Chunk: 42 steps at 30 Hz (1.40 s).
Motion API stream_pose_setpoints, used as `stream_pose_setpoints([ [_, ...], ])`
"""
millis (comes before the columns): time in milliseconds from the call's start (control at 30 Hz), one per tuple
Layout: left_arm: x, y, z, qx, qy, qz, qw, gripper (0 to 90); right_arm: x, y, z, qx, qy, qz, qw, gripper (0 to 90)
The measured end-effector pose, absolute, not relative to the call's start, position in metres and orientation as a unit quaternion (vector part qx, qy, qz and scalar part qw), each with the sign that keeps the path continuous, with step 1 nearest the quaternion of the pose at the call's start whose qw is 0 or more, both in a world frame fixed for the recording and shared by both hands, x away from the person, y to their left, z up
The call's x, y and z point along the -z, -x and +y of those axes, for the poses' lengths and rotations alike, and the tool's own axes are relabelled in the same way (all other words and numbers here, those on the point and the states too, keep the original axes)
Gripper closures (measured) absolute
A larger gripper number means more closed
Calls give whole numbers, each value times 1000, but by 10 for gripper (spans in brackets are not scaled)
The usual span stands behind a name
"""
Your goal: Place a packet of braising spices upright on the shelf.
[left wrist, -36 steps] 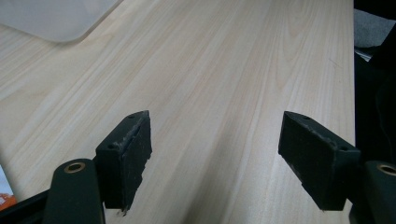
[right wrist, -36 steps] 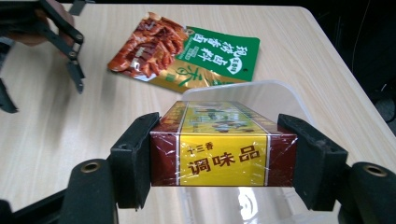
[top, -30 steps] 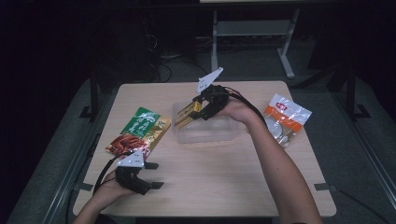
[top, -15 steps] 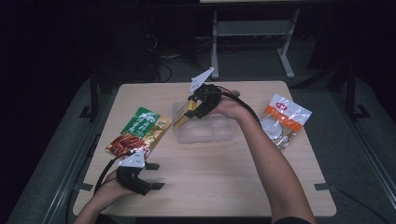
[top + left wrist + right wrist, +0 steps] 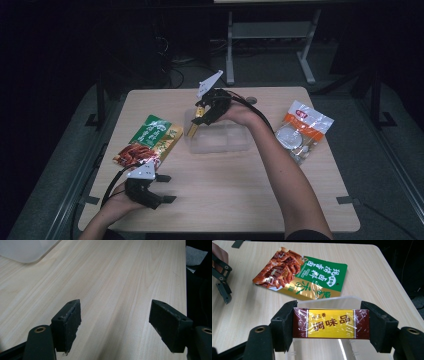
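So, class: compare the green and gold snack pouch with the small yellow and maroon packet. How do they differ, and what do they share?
The green and gold pouch lies flat on the table, untouched; the yellow and maroon packet is clamped between the right gripper jaws over the clear container. The pouch is far larger, with a food picture; the packet bears lettering alone. Both are glossy, sealed and printed with Chinese characters.

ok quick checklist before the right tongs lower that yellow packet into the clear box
1. Grip: right tongs clamp the yellow packet at both ends: ok.
2. Position: packet over the clear box: ok.
3. Box interior free: cannot tell, walls translucent.
4. Left tongs open, resting away on the table: ok.
5. Green pouch and orange bag lie outside the box: ok.
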State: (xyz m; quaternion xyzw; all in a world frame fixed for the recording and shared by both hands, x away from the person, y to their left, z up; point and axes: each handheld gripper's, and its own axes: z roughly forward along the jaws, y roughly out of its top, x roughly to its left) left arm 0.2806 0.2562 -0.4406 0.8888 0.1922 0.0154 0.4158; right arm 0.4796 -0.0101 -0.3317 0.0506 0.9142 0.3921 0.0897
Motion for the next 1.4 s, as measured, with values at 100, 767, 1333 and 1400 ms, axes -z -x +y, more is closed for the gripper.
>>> stream_pose_setpoints([
  [100, 440, -280, 256, -16, -888, 191, 417, 252, 330, -481, -1, -384, -44, 918, 89, 314],
  [767, 442, -281, 254, -5, -887, 192, 420, 252, 347, -499, 22, -375, -49, 924, 57, 312],
  [1333, 445, -282, 252, 3, -889, 191, 416, 252, 354, -503, 27, -374, -79, 923, 39, 187],
  [1400, 445, -283, 253, 3, -889, 192, 415, 252, 350, -501, 24, -377, -81, 922, 40, 175],
])
